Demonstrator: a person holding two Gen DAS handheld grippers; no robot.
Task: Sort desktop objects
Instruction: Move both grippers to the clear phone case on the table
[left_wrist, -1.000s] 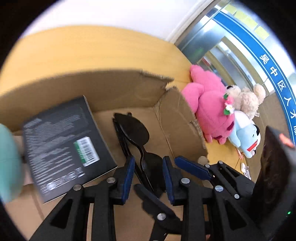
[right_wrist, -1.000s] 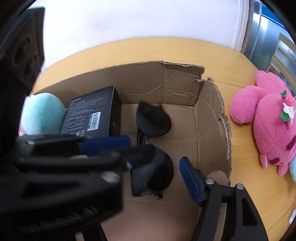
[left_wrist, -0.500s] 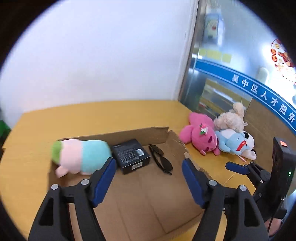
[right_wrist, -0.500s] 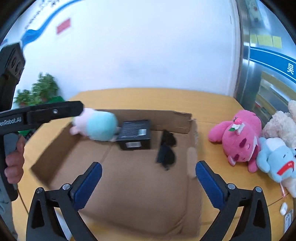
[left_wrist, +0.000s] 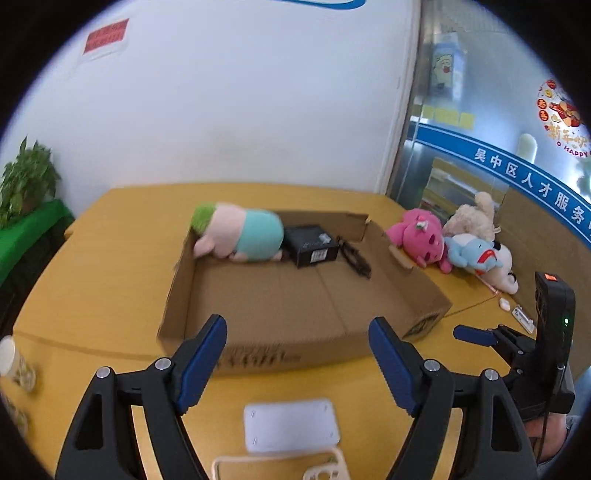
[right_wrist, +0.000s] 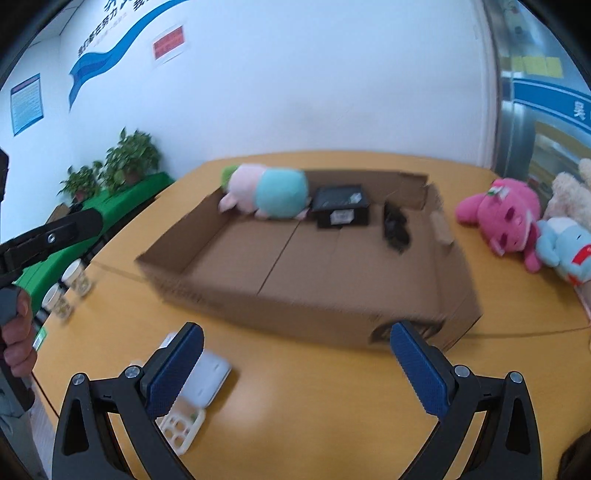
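Observation:
A shallow cardboard box (left_wrist: 258, 354) lies on the yellow table. Along its far wall lie a teal and pink plush (left_wrist: 243, 238), a black carton (left_wrist: 312, 245) and black sunglasses (left_wrist: 356, 258). My left gripper (left_wrist: 297, 325) hovers in front of the box's near wall; its jaws are opening and nothing is between them. My right gripper (right_wrist: 297, 330) hangs wide open and empty before the same box (right_wrist: 295, 317), where the plush (right_wrist: 273, 192), carton (right_wrist: 341, 206) and sunglasses (right_wrist: 395, 225) show again.
An open white case (left_wrist: 291, 424) with a cream tray lies on the table just below my left gripper. Right of the box lie a pink plush (left_wrist: 417, 236), a blue plush (left_wrist: 476, 254) and a beige one (left_wrist: 472, 218). Paper cups (right_wrist: 75, 280) stand at the left edge.
Both grippers have let go of the sunglasses in the box, opened wide, and pulled back and up. The whole box and the table's near part now show.

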